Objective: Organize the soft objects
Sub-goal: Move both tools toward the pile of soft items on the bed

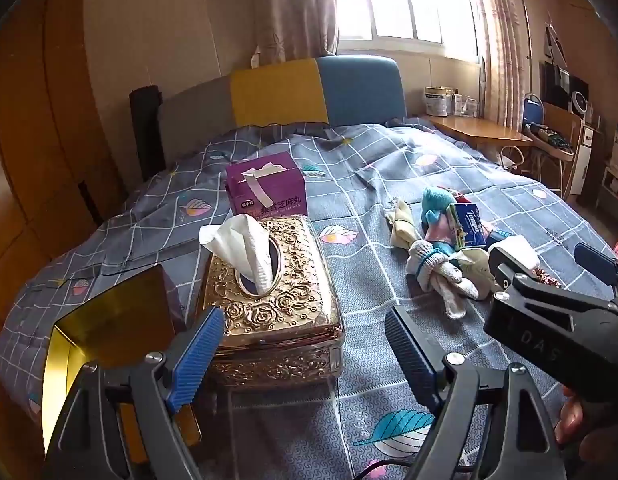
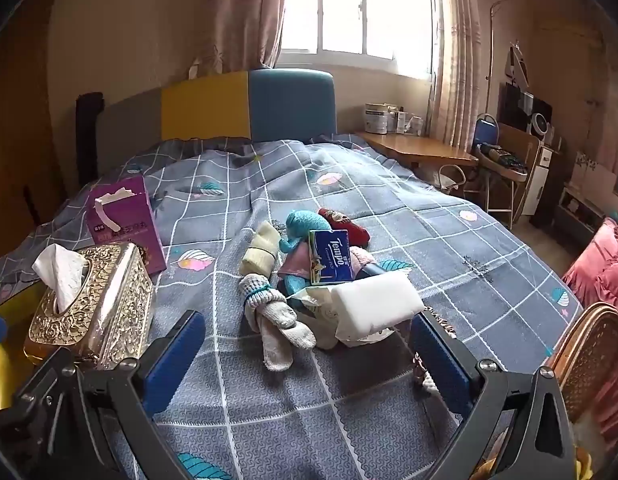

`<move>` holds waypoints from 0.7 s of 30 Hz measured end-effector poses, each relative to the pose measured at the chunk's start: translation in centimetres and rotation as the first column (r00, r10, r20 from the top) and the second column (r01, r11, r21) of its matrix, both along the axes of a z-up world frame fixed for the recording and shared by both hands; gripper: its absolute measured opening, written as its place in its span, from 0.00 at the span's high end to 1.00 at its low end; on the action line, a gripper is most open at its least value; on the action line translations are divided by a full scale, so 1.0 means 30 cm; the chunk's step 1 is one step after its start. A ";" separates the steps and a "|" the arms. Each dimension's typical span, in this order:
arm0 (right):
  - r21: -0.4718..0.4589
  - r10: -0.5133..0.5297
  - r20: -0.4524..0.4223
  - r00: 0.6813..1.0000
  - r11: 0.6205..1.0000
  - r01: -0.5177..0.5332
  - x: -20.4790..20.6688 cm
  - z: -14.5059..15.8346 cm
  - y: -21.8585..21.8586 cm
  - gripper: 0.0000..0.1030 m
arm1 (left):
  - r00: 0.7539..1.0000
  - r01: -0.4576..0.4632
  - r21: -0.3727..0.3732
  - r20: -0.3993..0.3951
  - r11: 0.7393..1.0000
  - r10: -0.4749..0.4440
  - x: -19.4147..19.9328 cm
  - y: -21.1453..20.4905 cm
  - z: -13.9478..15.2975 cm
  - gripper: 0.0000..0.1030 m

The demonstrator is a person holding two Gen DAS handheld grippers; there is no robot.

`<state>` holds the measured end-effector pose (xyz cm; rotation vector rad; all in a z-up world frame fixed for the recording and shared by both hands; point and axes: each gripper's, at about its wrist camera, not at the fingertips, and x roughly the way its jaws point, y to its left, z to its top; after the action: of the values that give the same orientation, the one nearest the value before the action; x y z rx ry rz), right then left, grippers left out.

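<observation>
Foreground: left gripper (image 1: 309, 344) spread wide, nothing between its blue pads, tilted down over the checked bedspread (image 1: 361, 396). Right gripper (image 2: 309, 356) likewise spread and empty, just short of the pile.

Middle ground: gold embossed tissue box (image 1: 275, 292) just ahead of the left gripper, white tissue (image 1: 245, 248) standing out of its slot; open yellow tin (image 1: 109, 320) to its left. Pile of soft objects (image 2: 309, 276) on the bedspread: knotted knit gloves (image 2: 275, 320), white sponge block (image 2: 375, 304), blue tissue packet (image 2: 333, 258), teal plush toy (image 2: 305, 224), cream folded cloth (image 2: 261, 250), red item (image 2: 347, 222).

Background: purple carton (image 1: 267, 188) behind the gold box; grey, yellow and blue headboard (image 2: 245, 104); window (image 2: 357, 8).
</observation>
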<state>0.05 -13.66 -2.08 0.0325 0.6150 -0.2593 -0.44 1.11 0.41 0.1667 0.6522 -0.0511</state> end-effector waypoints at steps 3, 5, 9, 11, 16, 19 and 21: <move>0.003 0.006 0.004 1.000 1.000 -0.006 0.009 0.009 0.001 0.00 | 1.000 -0.012 0.000 0.015 1.000 0.012 -0.012 0.011 0.010 0.18; 0.001 0.011 0.012 1.000 1.000 -0.011 0.009 0.015 0.008 0.00 | 0.999 -0.023 -0.001 0.031 1.000 0.023 -0.017 0.022 0.019 0.18; 0.001 0.019 0.011 1.000 1.000 -0.019 0.011 0.018 0.024 0.00 | 0.999 -0.039 -0.021 0.026 0.999 0.040 -0.017 0.047 0.025 0.18; -0.005 0.022 0.012 1.000 1.000 -0.022 0.007 0.018 0.032 0.00 | 0.999 -0.045 -0.025 0.026 0.999 0.046 -0.017 0.054 0.029 0.18; -0.012 0.029 0.019 0.999 1.000 -0.029 0.003 0.027 0.044 0.00 | 0.997 -0.054 -0.019 0.049 0.998 0.055 -0.035 0.063 0.043 0.18; -0.010 0.035 0.019 0.999 0.999 -0.035 -0.001 0.029 0.051 0.00 | 0.997 -0.058 -0.027 0.049 0.998 0.059 -0.039 0.074 0.048 0.18; -0.014 0.036 0.020 0.999 0.999 -0.036 -0.003 0.030 0.056 0.00 | 0.997 -0.062 -0.031 0.052 0.998 0.063 -0.042 0.079 0.050 0.18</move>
<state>-0.04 -11.97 -1.19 0.0108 0.5934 -0.2282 -1.72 3.49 1.92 0.1191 0.6031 0.0038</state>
